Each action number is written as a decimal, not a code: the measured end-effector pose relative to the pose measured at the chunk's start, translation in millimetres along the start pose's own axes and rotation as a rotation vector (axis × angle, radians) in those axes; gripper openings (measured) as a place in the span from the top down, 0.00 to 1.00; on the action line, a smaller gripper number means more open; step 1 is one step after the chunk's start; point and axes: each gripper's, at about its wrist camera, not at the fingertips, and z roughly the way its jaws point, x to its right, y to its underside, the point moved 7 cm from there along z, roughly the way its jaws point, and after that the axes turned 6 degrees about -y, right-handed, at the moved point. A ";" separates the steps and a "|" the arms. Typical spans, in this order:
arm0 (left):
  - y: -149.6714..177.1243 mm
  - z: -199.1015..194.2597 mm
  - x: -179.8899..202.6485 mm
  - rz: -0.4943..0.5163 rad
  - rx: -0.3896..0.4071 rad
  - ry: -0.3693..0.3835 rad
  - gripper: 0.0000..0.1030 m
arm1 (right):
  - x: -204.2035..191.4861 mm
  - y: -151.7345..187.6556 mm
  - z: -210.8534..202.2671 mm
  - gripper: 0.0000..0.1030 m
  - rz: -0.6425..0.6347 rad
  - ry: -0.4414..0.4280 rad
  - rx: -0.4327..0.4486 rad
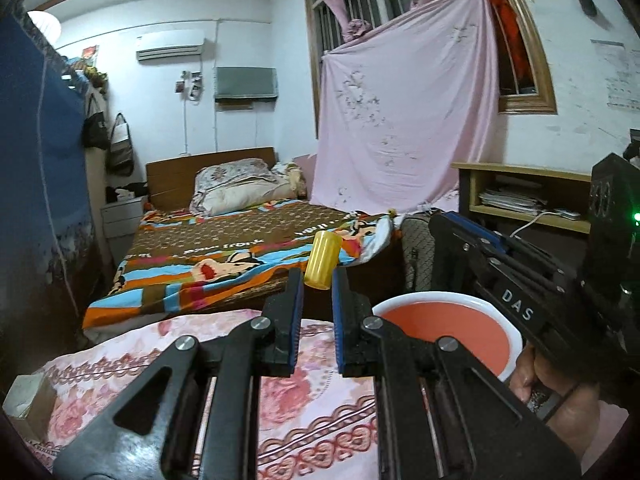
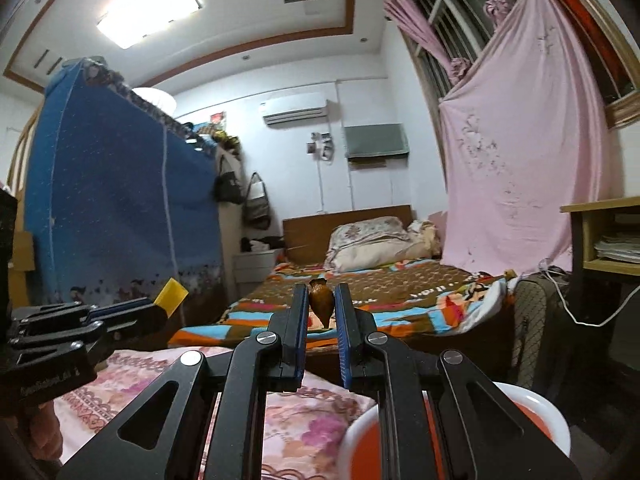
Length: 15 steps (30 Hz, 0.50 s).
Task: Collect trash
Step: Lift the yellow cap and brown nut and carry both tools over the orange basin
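The left tongs [image 1: 316, 280] are closed narrow on a yellow plastic cup [image 1: 322, 259], pinched by its lower end and held tilted in the air above the floral pink cloth [image 1: 312, 400]. Just right of them sits the orange bin [image 1: 452, 328] with a white rim. The right tongs [image 2: 321, 306] grip a small brown scrap [image 2: 321, 303] between their pads, up over the bin's left edge, the bed [image 2: 360, 300] far behind
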 end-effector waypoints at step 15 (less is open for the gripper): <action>11.6 27.9 47.3 0.016 -0.123 0.118 1.00 | 51.5 16.8 -1.7 0.89 0.137 0.135 -0.076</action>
